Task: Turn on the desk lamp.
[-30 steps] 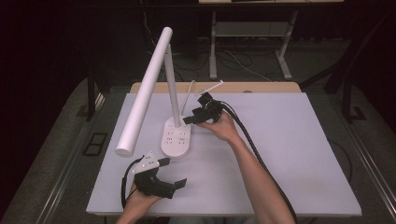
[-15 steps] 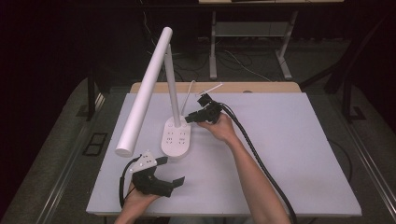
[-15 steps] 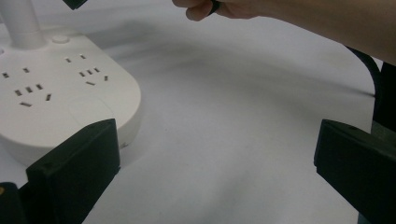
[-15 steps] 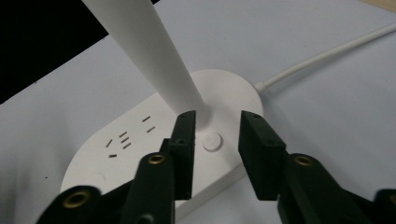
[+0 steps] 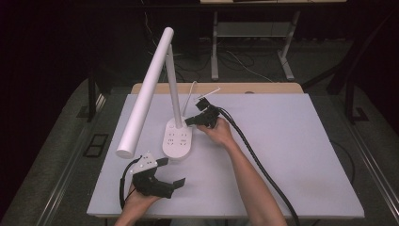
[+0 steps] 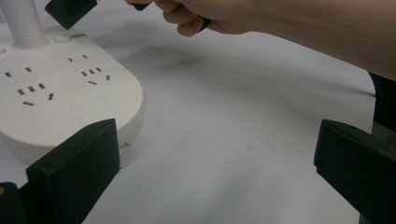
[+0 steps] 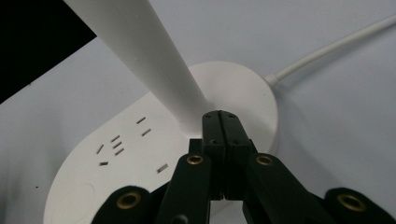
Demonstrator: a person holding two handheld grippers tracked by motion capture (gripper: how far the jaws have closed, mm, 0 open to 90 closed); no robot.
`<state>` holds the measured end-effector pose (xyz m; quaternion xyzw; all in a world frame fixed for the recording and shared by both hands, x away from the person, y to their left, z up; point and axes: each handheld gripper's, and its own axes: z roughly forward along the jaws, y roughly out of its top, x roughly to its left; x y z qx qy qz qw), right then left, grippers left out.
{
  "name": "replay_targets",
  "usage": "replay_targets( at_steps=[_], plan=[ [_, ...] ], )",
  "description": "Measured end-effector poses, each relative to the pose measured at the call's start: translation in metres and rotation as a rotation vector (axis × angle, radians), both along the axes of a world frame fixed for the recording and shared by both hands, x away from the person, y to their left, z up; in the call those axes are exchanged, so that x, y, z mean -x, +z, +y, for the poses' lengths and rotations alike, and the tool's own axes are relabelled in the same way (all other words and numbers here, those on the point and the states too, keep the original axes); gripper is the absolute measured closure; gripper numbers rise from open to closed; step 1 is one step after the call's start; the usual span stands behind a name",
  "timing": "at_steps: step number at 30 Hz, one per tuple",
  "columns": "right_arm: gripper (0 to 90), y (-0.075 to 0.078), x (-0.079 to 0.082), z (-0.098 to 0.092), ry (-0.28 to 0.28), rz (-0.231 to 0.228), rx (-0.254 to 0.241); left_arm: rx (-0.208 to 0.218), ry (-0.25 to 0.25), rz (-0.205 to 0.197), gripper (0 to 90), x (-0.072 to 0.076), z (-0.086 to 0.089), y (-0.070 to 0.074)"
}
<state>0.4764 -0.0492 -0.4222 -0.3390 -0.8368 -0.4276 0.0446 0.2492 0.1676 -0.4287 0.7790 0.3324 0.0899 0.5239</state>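
Black two-jaw grippers (image 5: 186,121) with brass screws, thick black cables, bare forearms.

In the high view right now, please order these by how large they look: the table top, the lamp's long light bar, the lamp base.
1. table top
2. light bar, though it stands nearer the camera
3. lamp base

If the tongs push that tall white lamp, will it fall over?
Probably not from a gentle push low down: the lamp sits on a wide, flat base with sockets, which likely keeps it steady. A push high up seems riskier, since its long light bar leans far out to one side. The smooth stem may be slippery for the right tongs.
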Motion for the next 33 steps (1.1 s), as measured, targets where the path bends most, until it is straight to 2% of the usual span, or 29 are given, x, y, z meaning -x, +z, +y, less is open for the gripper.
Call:
replay_targets(
  at_steps=[5,17,28,30,33],
  plan=[
    [89.8,-0.0038,-0.0007,0.0041,0.001,0.019,0.012,-0.005,-0.004,0.000,0.0,0.0000,-0.0007,-0.0006],
    [90.0,-0.0056,-0.0005,0.0072,-0.006,0.012,0.005,-0.004,-0.002,0.002,0.0,-0.0016,-0.0013,-0.0009],
    [90.0,-0.0063,0.0022,0.0089,-0.010,-0.009,0.017,-0.006,-0.003,0.001,0.0,-0.0014,-0.0015,-0.0008],
    [90.0,-0.0062,0.0030,0.0092,-0.007,-0.031,0.027,-0.005,-0.003,0.001,0.0,-0.0014,-0.0015,-0.0008],
    [90.0,-0.0050,0.0054,0.0101,-0.006,-0.039,0.038,-0.008,-0.008,0.002,0.0,-0.0016,-0.0015,-0.0011]
  ],
)
